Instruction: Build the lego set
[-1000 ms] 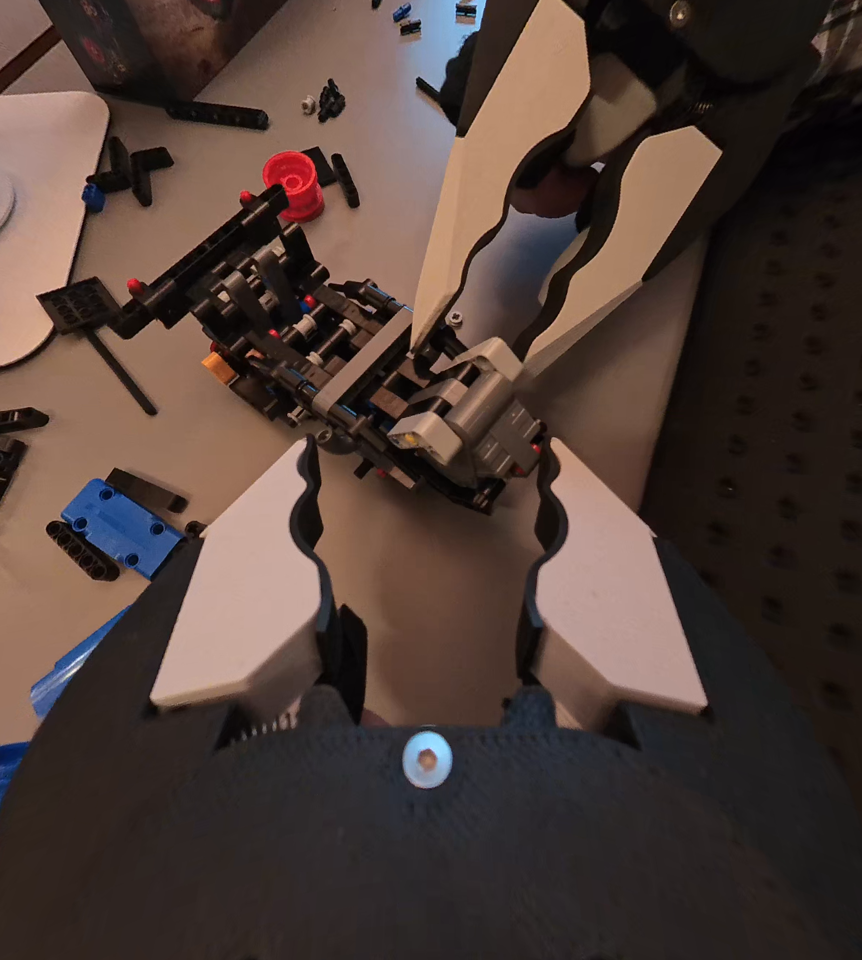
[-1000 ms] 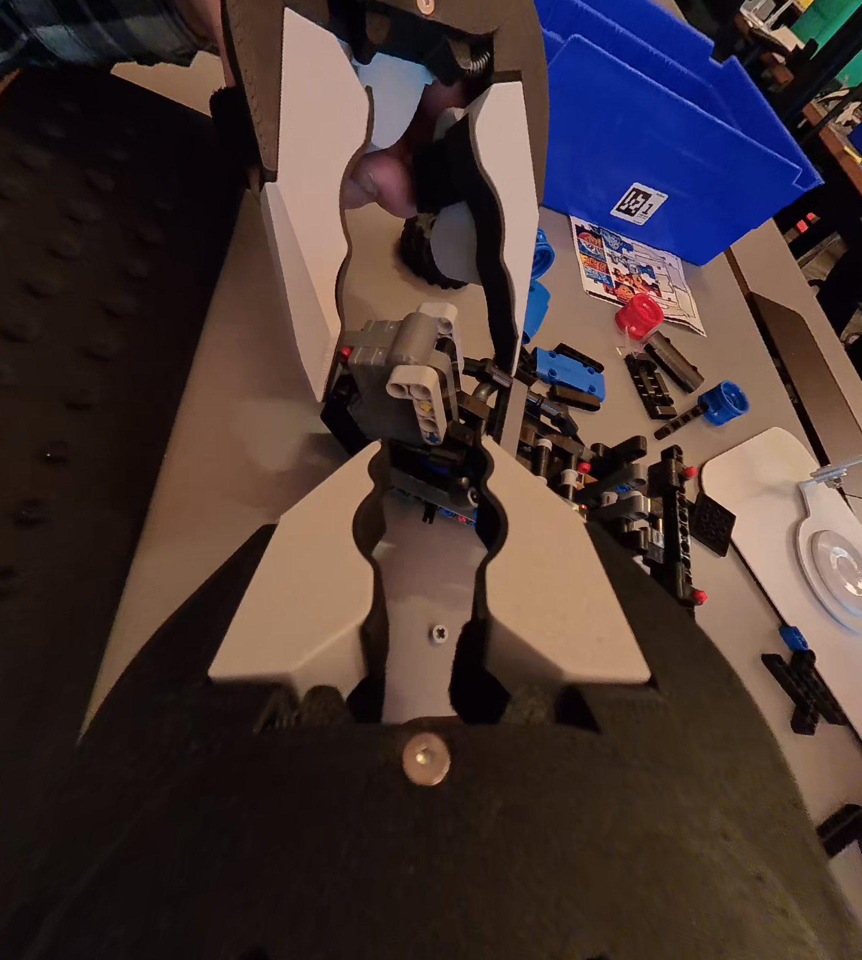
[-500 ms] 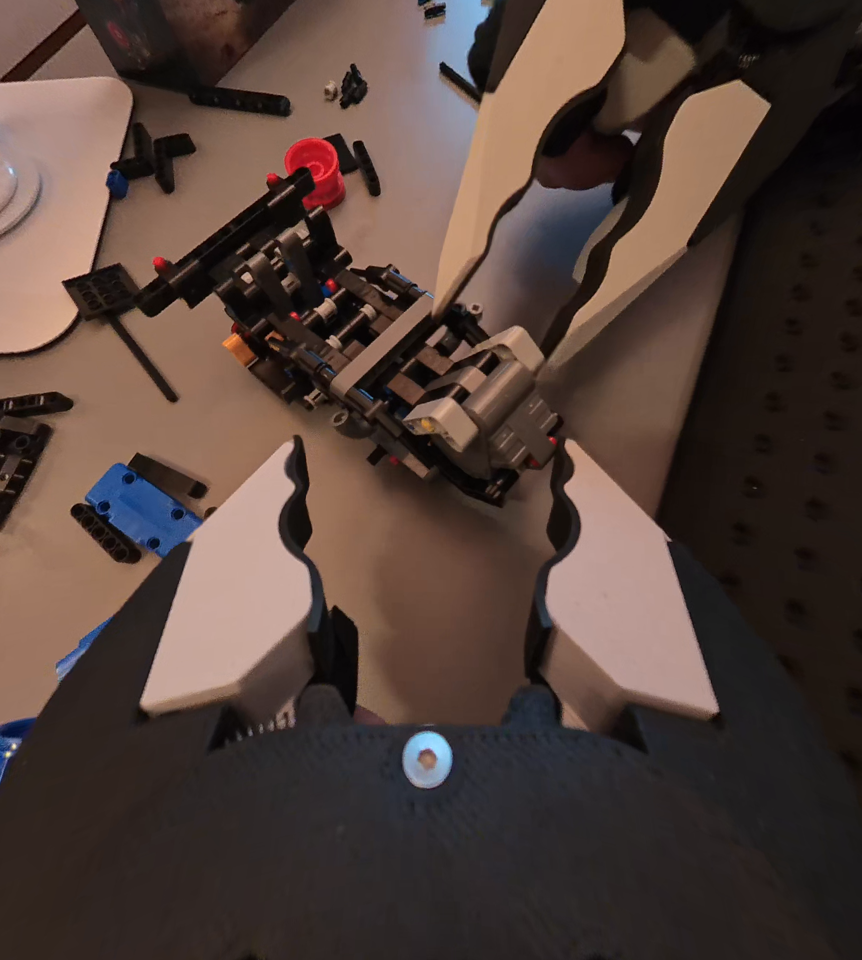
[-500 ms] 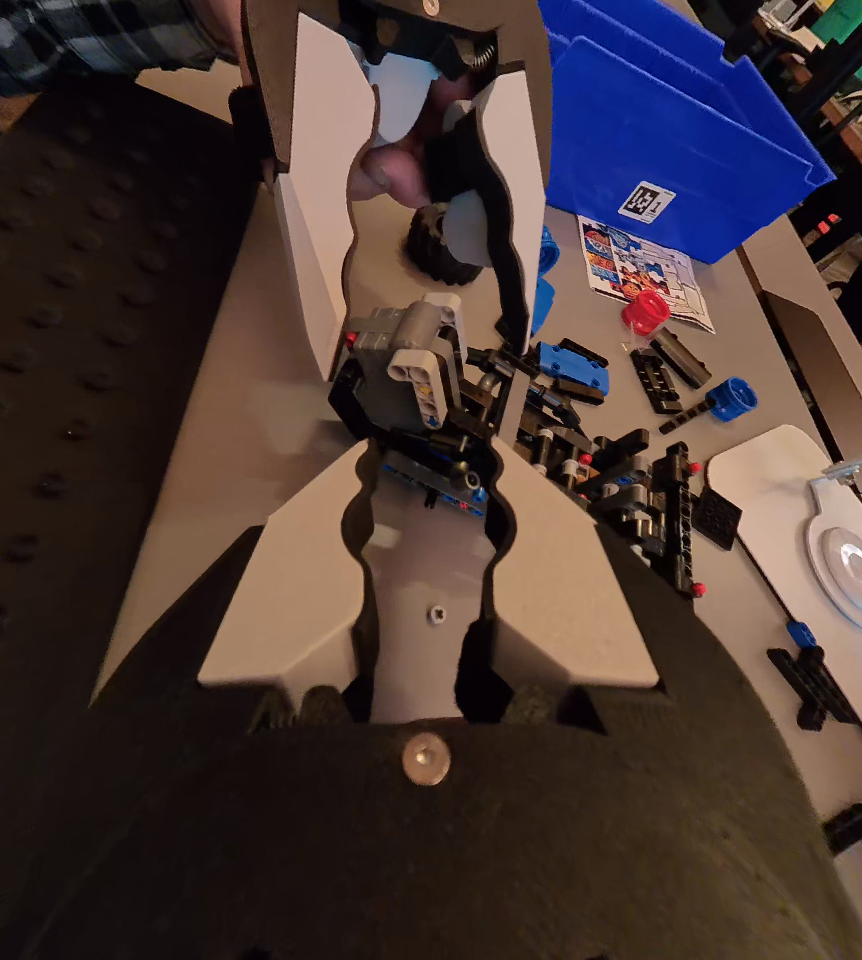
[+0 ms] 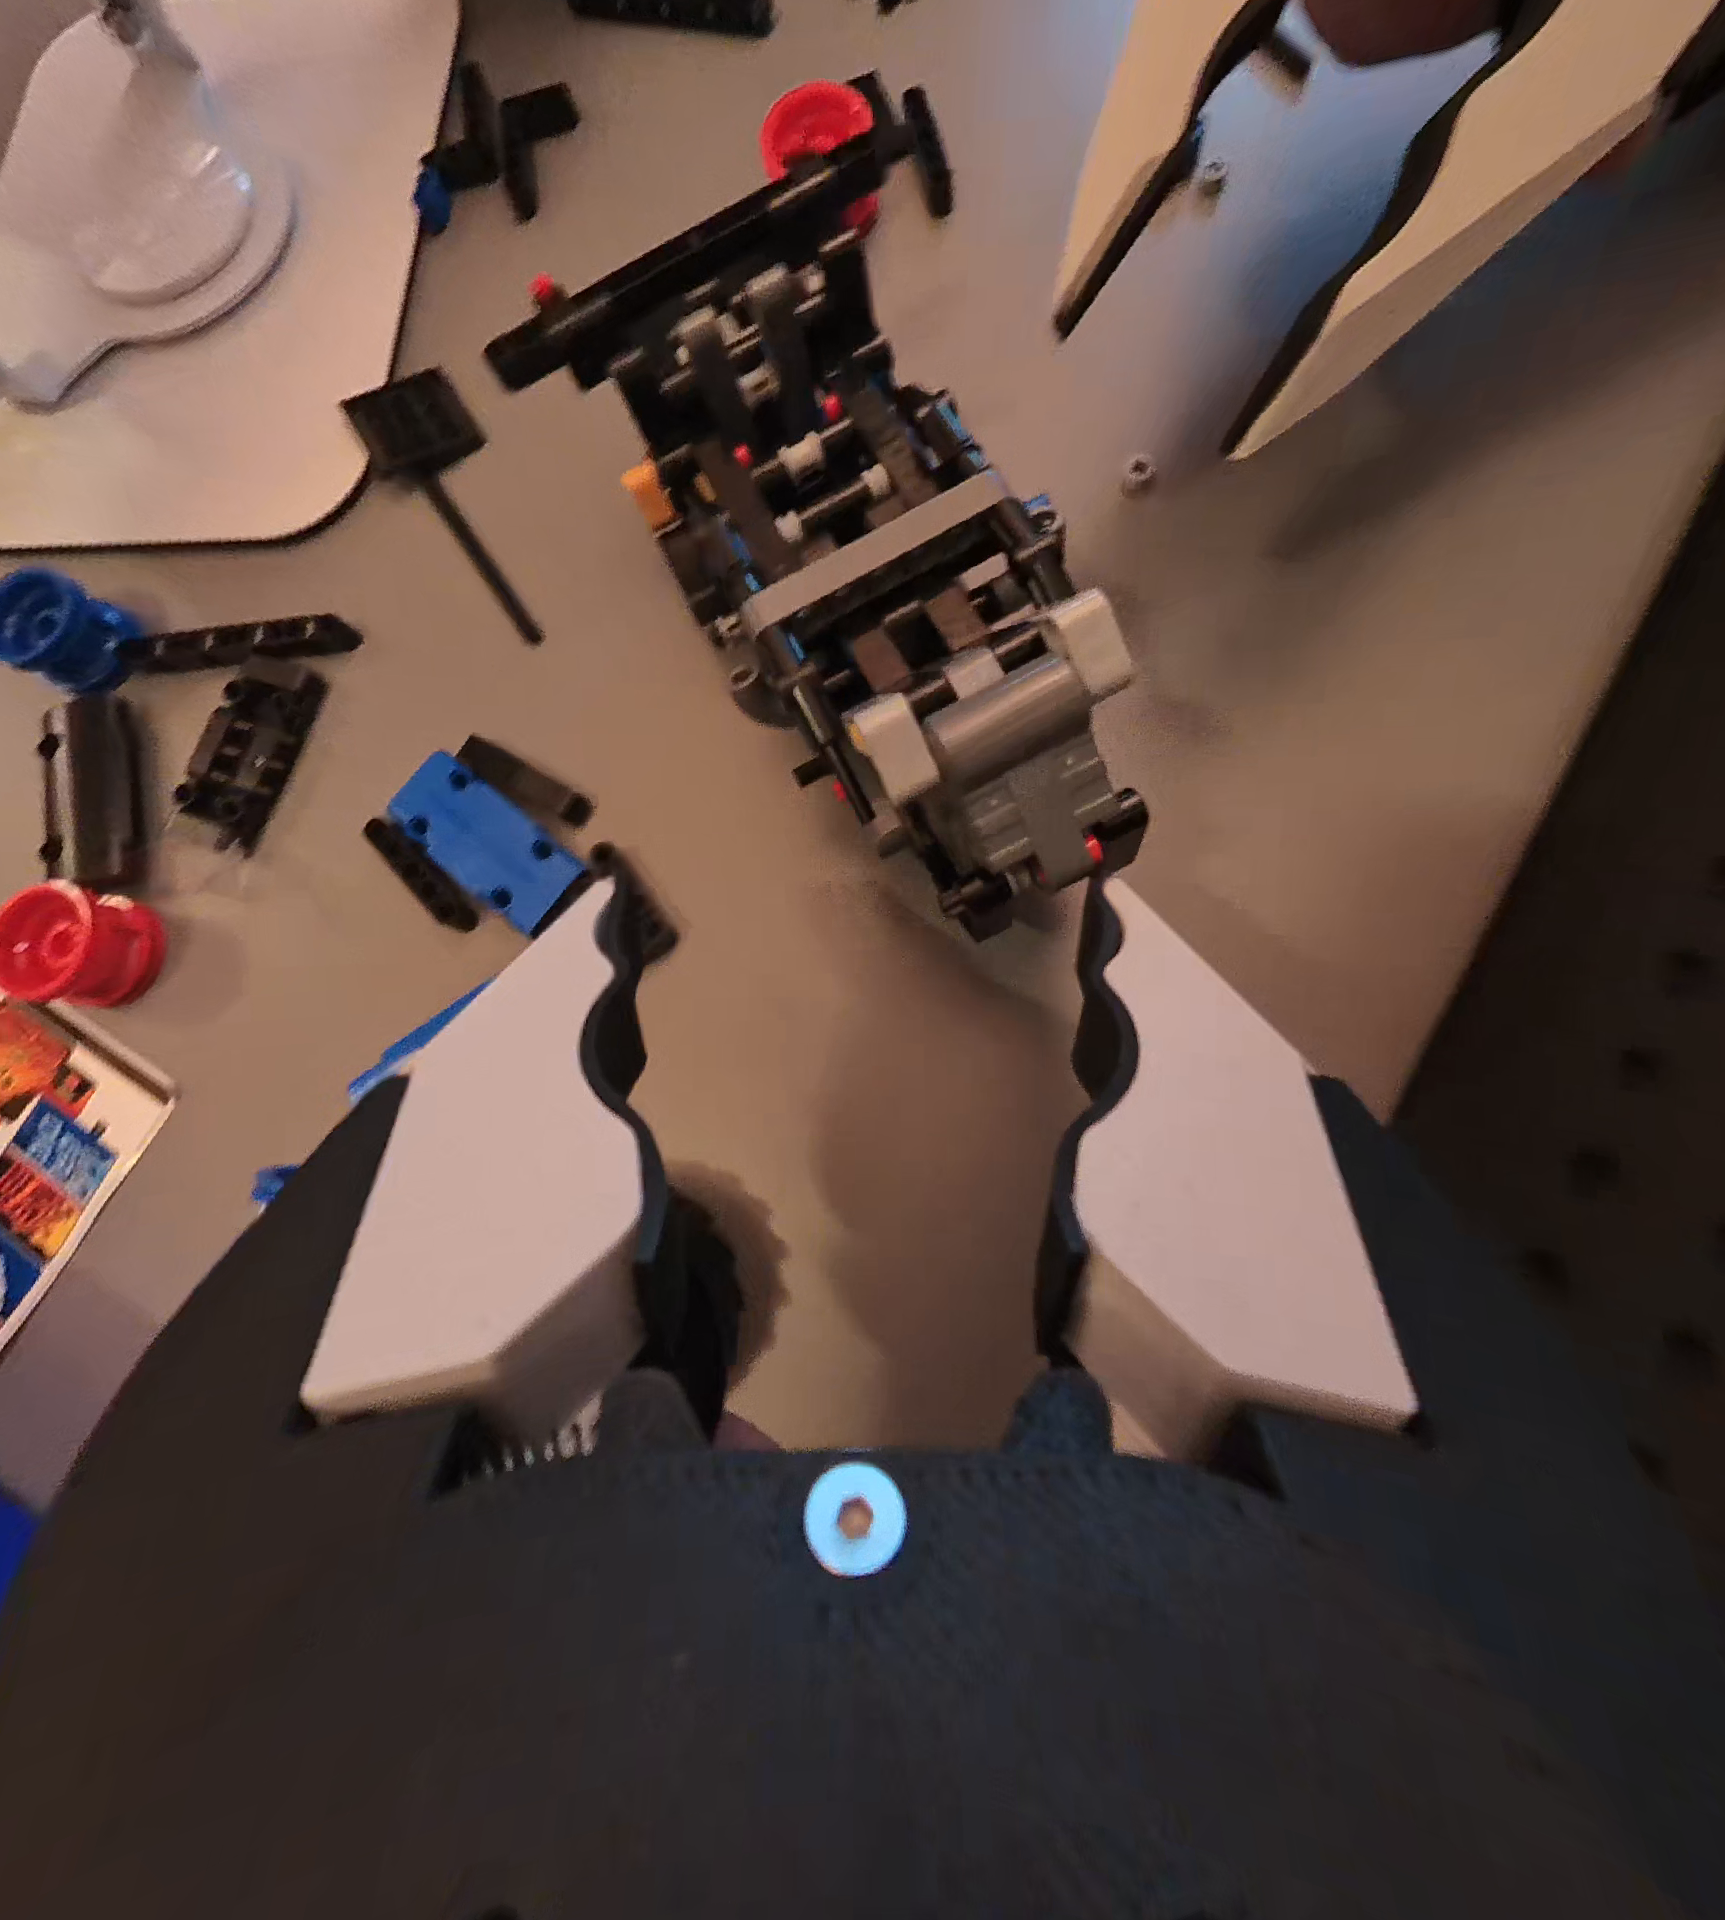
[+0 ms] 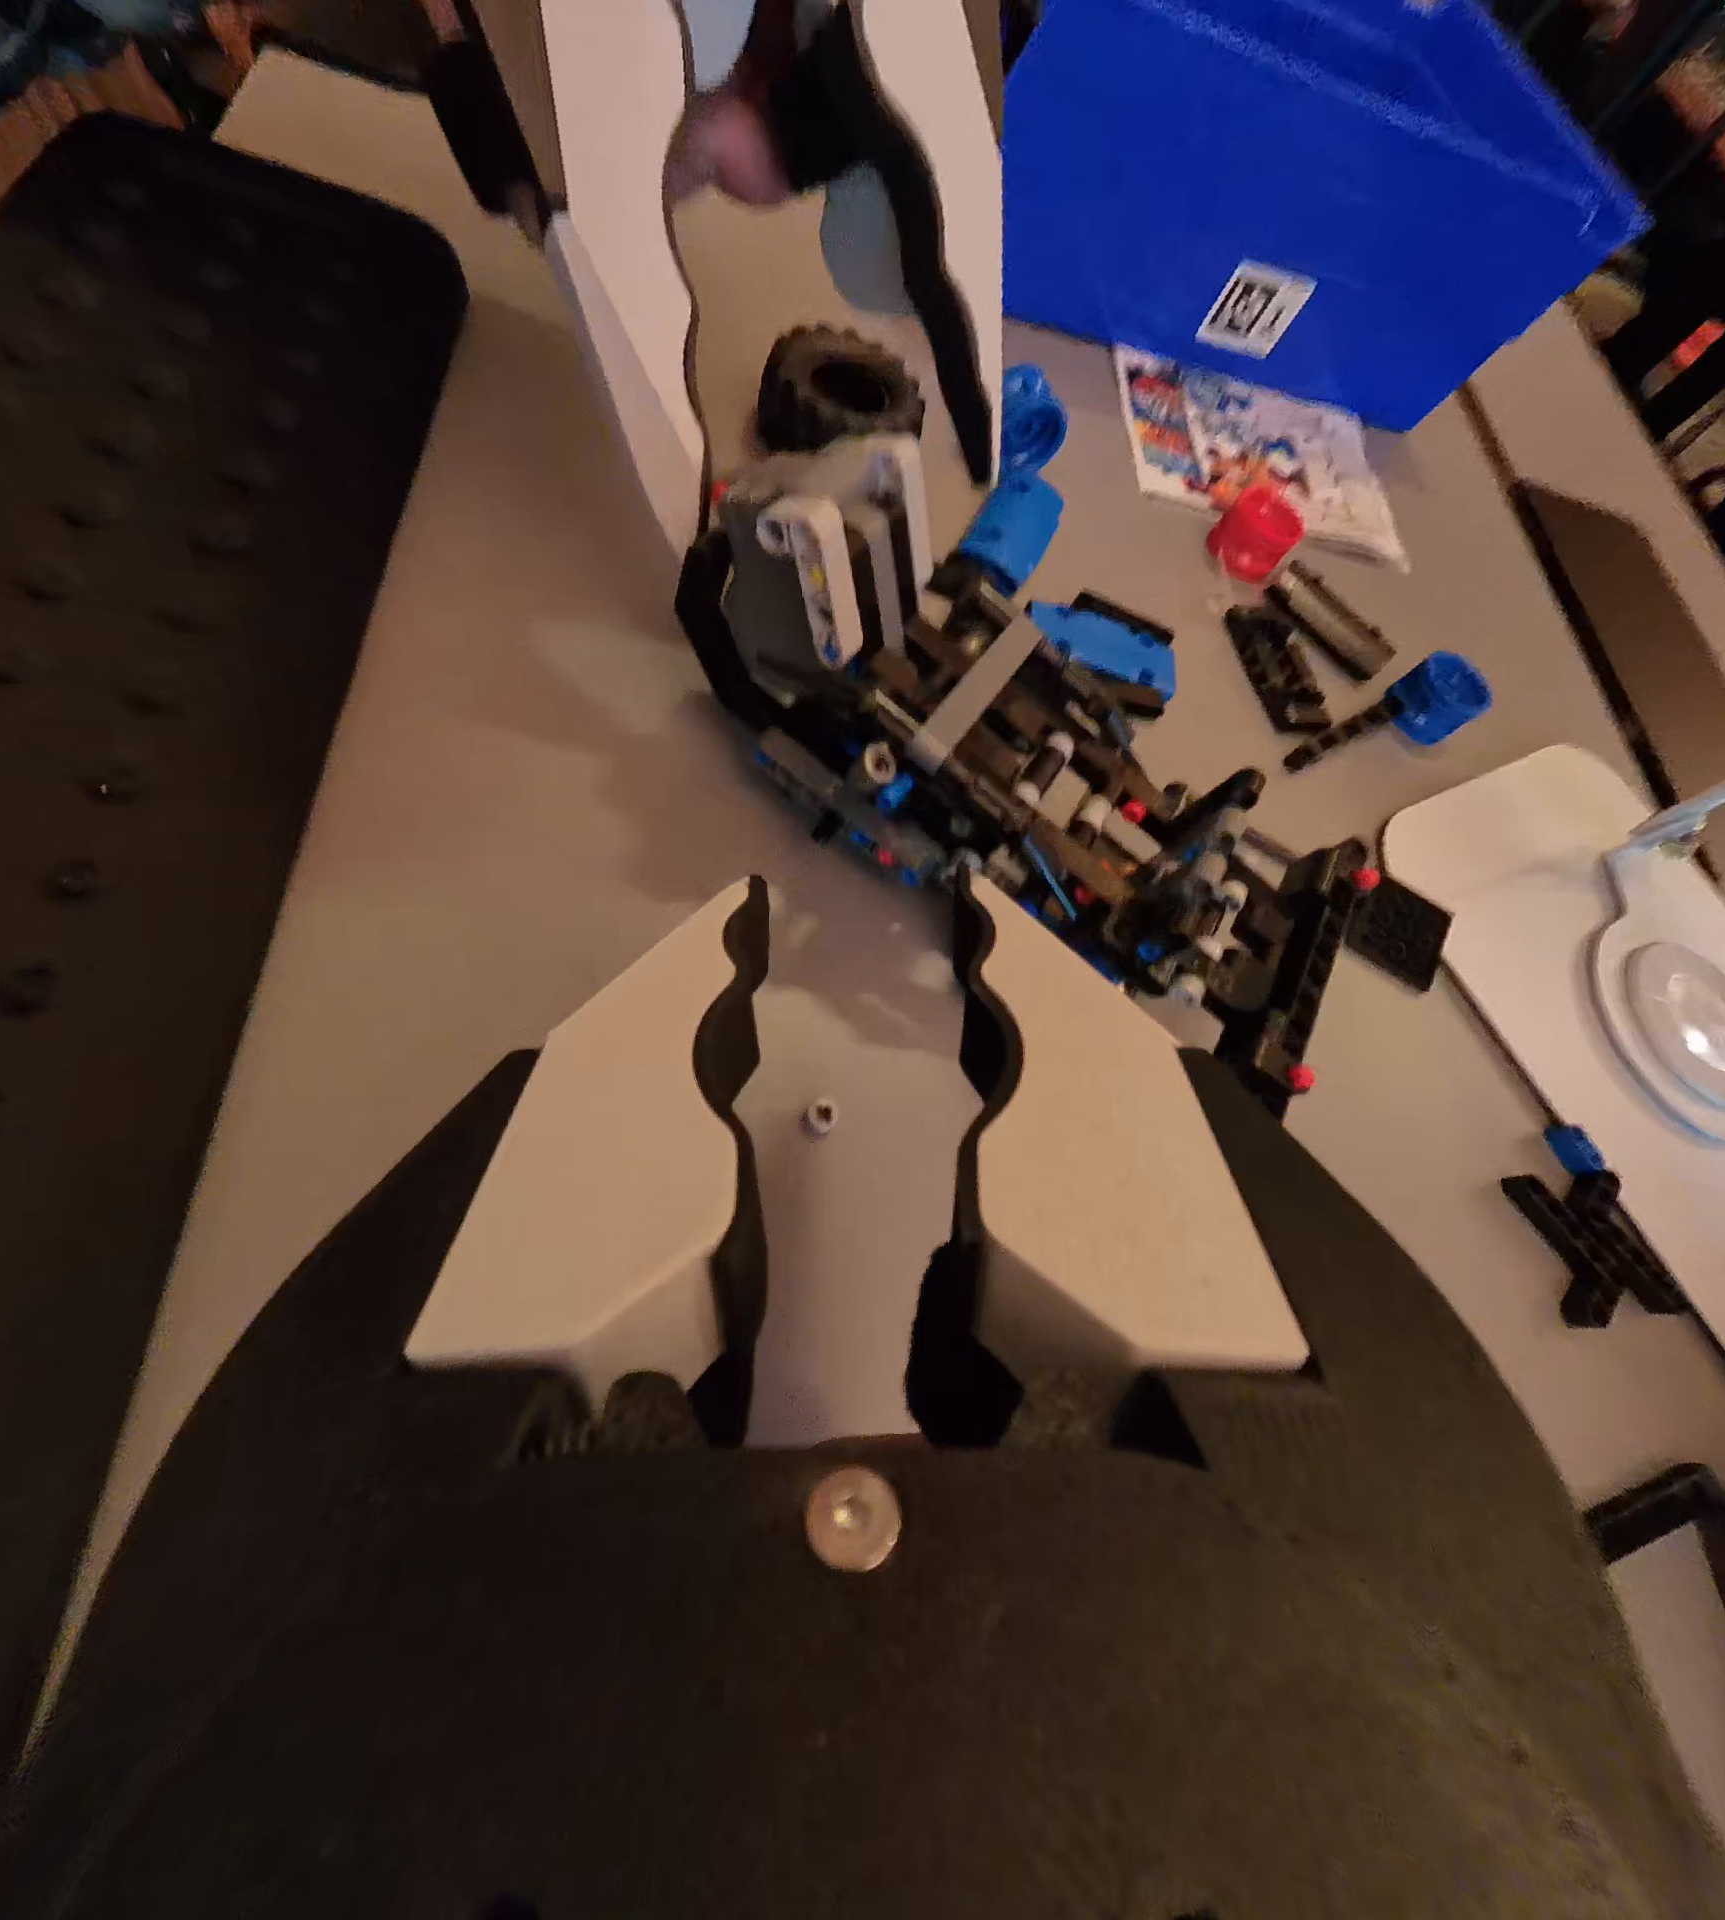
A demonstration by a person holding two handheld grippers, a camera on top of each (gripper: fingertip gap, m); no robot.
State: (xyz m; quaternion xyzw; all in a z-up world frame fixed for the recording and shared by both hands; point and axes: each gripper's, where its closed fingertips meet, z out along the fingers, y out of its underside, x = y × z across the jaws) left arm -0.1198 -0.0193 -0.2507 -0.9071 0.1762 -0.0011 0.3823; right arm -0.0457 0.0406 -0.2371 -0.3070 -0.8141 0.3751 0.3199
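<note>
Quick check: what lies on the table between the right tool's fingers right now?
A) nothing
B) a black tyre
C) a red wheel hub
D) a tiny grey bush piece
D: a tiny grey bush piece sits on the grey table inside the open right tool, untouched.

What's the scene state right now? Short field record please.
left hand-held gripper: open, empty, just short of the model's grey end
right hand-held gripper: open, empty, off the model
lego model: on the table, part-built, ungripped
small grey piece: loose on table, between the right fingers
loose parts: red wheel hub, blue wheel hub, black tyre
</note>
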